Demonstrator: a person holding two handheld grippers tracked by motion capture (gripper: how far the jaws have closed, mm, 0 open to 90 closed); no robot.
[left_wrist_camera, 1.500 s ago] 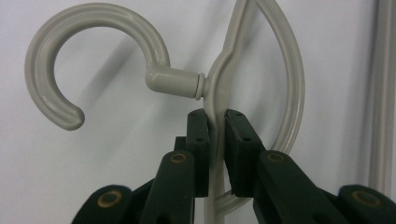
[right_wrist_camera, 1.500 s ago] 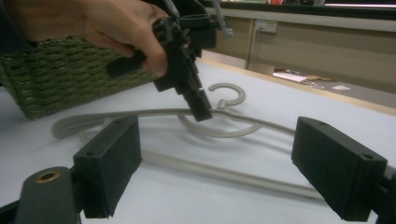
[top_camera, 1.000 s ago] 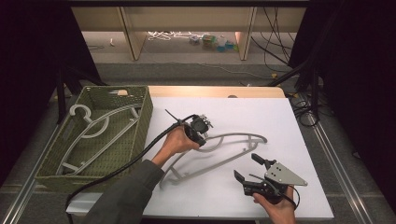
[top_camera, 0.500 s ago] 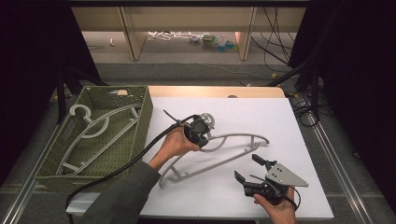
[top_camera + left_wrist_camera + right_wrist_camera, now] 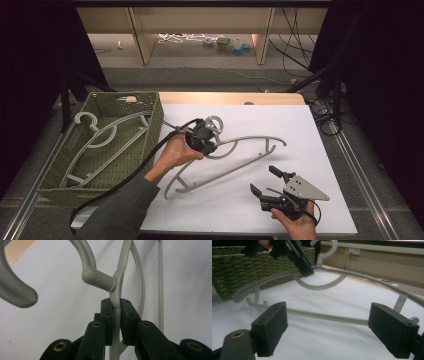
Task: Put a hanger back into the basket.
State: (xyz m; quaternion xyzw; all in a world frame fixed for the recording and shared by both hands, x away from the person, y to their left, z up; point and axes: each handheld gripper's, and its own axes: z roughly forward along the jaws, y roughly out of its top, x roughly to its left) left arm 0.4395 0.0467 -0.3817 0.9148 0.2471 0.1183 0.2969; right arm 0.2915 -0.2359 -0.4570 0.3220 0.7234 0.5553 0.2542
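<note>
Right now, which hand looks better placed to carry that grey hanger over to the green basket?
The left. Its gripper is shut on the hanger near the hook, beside the basket. The right gripper is open, holding nothing.

Bare white table top [image 5: 300, 125] lies open toward the upper right; the grey hanger [image 5: 240, 167] bars the centre, the green basket [image 5: 155, 120] walls the left.

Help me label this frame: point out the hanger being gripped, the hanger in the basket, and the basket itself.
Gripped hanger [image 5: 260, 140]: high view, on its upper curved arm.
Basket hanger [image 5: 107, 131]: high view, on its shoulder below the hook.
Basket [image 5: 156, 116]: high view, on its woven right wall.
</note>
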